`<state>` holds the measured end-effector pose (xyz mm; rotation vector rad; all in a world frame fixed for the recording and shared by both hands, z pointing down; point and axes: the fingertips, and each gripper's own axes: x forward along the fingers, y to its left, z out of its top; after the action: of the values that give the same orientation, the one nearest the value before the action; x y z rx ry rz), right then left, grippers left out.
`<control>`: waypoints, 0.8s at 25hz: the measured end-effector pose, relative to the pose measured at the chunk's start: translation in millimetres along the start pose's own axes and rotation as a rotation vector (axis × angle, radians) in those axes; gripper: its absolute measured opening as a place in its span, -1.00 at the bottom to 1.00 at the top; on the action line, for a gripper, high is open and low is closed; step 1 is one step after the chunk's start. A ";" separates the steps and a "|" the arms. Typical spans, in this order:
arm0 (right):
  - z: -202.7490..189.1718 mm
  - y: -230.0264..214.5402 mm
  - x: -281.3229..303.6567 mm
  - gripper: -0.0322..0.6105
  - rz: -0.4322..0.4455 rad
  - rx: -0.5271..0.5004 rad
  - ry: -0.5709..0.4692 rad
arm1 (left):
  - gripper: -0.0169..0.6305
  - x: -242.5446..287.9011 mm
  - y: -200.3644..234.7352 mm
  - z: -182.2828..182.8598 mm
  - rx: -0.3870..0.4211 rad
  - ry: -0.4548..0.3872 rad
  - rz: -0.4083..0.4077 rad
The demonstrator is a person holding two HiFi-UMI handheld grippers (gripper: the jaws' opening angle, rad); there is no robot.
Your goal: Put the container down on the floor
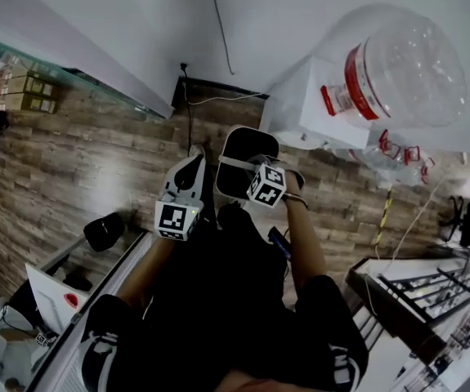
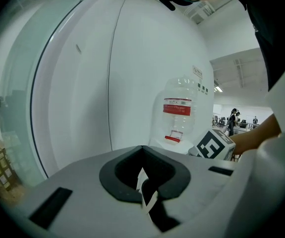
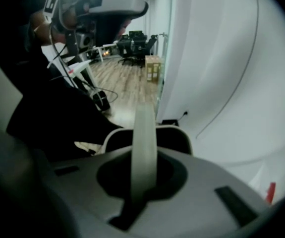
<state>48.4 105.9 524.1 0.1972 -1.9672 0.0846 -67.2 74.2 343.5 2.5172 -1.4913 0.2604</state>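
A black container [image 1: 243, 163] with a pale rim hangs in front of me over the wood floor [image 1: 79, 170], a grey-white handle band [image 1: 239, 163] across its top. My right gripper [image 1: 257, 172] is shut on that band. In the right gripper view the band [image 3: 144, 133] runs up from the closed jaws of that gripper [image 3: 142, 175] to the container [image 3: 174, 138] beyond. My left gripper [image 1: 192, 163] sits just left of the container. Its jaws stand together in the left gripper view [image 2: 145, 191], with a thin white sliver between them that I cannot identify.
A big clear water bottle [image 1: 402, 60] with a red label lies on a white box [image 1: 304, 104] at the wall. Cardboard boxes [image 1: 20, 92] stand behind a glass partition on the left. A metal rack [image 1: 431, 296] is lower right, a black object [image 1: 104, 231] lower left.
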 end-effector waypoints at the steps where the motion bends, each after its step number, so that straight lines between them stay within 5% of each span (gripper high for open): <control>1: 0.1 -3.8 3.4 -0.80 -0.004 0.005 0.006 | -0.87 6.5 5.9 -0.2 -0.001 0.004 -0.014; 11: 6.5 -53.4 64.6 -0.80 -0.025 0.077 -0.005 | -0.87 74.8 57.2 -20.3 0.036 0.048 -0.067; 20: -15.1 -97.9 143.4 -0.80 -0.054 0.097 0.021 | -0.87 125.3 76.7 -44.5 -0.042 0.046 -0.081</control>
<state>24.6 -2.4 658.7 0.3114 -1.9374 0.1463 -77.3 -55.7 424.7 2.5140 -1.3603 0.2702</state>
